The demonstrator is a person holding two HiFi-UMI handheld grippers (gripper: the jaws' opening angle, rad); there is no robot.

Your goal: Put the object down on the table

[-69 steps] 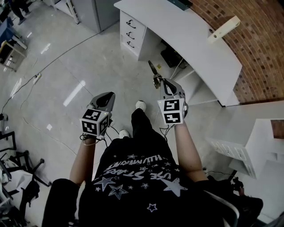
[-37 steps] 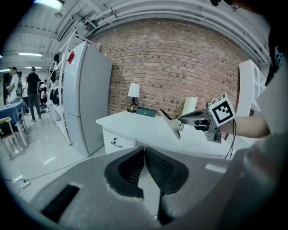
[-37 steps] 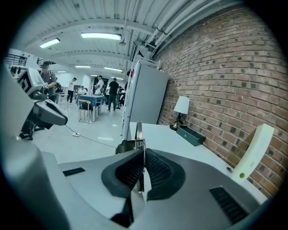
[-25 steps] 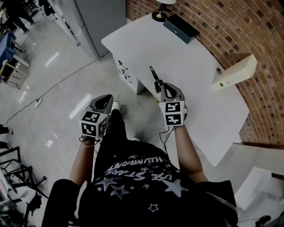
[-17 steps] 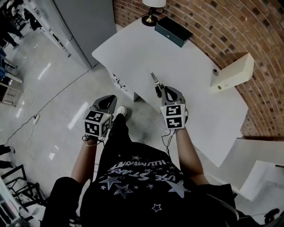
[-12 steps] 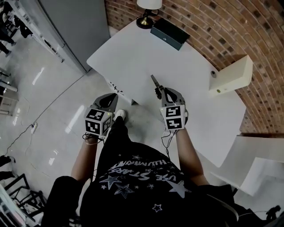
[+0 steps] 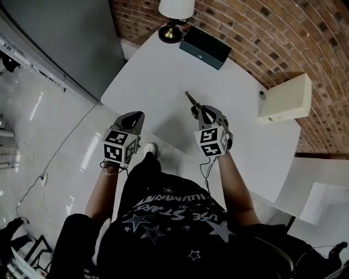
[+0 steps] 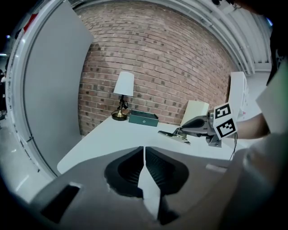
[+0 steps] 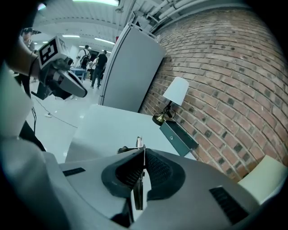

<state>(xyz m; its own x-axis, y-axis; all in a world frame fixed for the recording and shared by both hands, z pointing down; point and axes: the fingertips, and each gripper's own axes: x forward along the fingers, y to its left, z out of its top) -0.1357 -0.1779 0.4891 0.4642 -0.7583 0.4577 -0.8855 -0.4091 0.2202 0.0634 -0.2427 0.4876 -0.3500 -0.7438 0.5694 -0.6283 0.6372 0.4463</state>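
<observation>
My right gripper (image 7: 199,111) is shut on a thin metal tool (image 7: 190,99), which sticks out ahead of the jaws above the white table (image 7: 158,71). In the right gripper view the tool's tip (image 9: 139,144) shows just past the closed jaws of the right gripper (image 9: 143,155). The left gripper view shows the tool (image 8: 176,134) held a little above the tabletop. My left gripper (image 7: 134,116) hovers near the table's front edge; in its own view the left gripper (image 8: 144,155) is shut with nothing between its jaws.
At the back of the table stand a white-shaded lamp (image 7: 175,11) and a dark green box (image 7: 205,47). A cream box (image 7: 283,98) sits at the right against the brick wall. A grey cabinet (image 7: 60,38) stands left of the table.
The table has come from far ahead to right under the grippers. The right gripper keeps its hold on the tool; both grippers keep their places before the body.
</observation>
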